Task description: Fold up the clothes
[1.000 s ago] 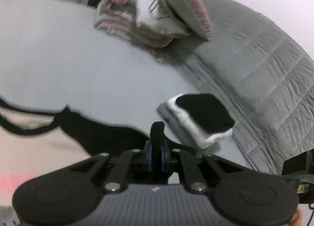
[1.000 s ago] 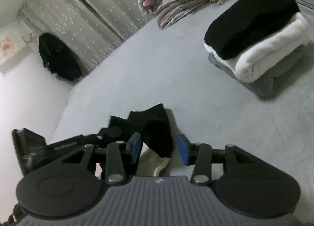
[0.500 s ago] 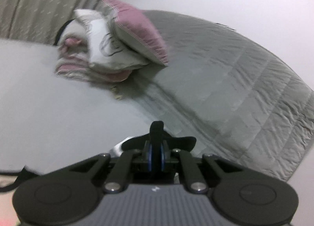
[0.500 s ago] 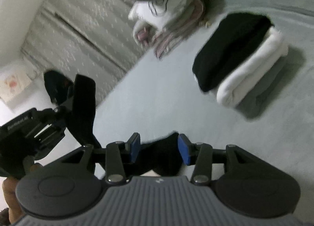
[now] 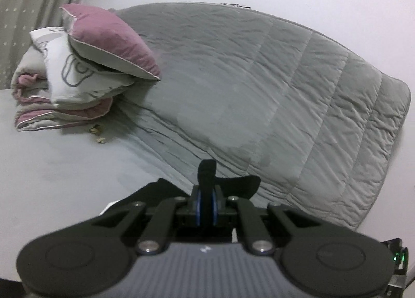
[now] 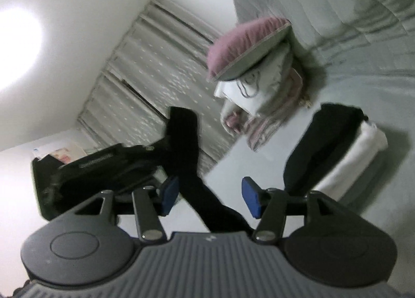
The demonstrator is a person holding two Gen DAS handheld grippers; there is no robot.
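Note:
My left gripper (image 5: 206, 206) is shut on a black strap of a garment (image 5: 207, 176), which sticks up between its blue pads and spreads out behind them. In the right wrist view the left gripper (image 6: 158, 146) holds that black strap (image 6: 186, 158) raised; the strap hangs down between my right gripper's (image 6: 210, 195) open blue pads without being gripped. A folded stack with a black garment (image 6: 319, 147) on a white one (image 6: 355, 158) lies on the bed to the right.
A pile of pillows and folded bedding topped by a pink cushion (image 5: 109, 38) sits at the far left of the bed. A grey quilt (image 5: 272, 96) is heaped along the wall. Grey curtains (image 6: 155, 77) hang behind.
Both grippers have risen and tilted upward. The left gripper lifted the black strap off the bed. The cream part of the garment has dropped out of view.

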